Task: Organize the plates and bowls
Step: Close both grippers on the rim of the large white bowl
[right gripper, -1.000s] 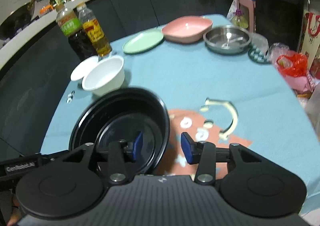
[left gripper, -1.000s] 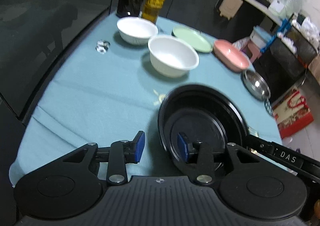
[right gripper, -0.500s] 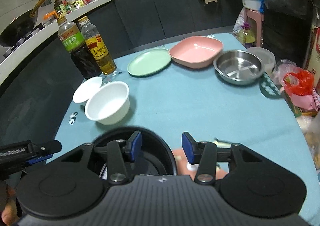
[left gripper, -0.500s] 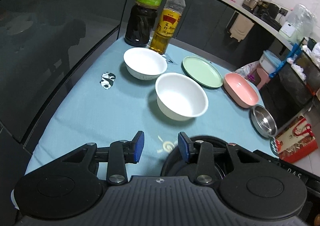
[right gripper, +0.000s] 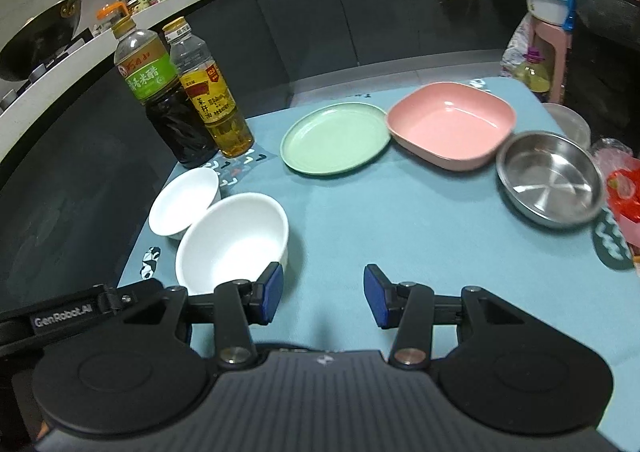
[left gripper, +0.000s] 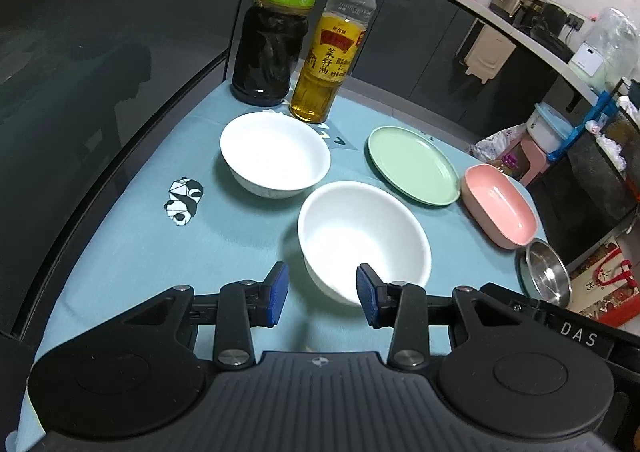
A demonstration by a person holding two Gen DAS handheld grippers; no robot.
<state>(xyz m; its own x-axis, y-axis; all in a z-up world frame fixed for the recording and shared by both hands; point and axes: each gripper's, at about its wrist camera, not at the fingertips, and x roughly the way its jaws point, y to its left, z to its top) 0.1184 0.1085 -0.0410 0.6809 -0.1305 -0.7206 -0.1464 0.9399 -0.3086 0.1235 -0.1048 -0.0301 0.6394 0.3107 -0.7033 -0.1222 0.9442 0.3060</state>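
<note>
My left gripper (left gripper: 322,300) is open and empty, just short of a large white bowl (left gripper: 364,240); part of the bowl's near wall shows between its blue pads, which do not touch it. A smaller white bowl (left gripper: 276,154) sits behind, with a green plate (left gripper: 412,164), a pink square dish (left gripper: 500,204) and a steel bowl (left gripper: 546,272) to the right. My right gripper (right gripper: 324,296) is open over bare cloth, with the large white bowl (right gripper: 236,240) by its left finger. Farther off are the green plate (right gripper: 336,138), pink dish (right gripper: 452,124) and steel bowl (right gripper: 552,176).
A dark vinegar bottle (left gripper: 276,24) and an oil bottle (left gripper: 336,52) stand at the table's far left corner. A blue cloth (right gripper: 400,220) covers the table. A red bag (right gripper: 624,188) lies past its right edge. Dark cabinets and a counter run behind.
Both grippers have moved forward across the table, still open. The black bowl that lay under them has slipped out of view below, and the white bowls are now close.
</note>
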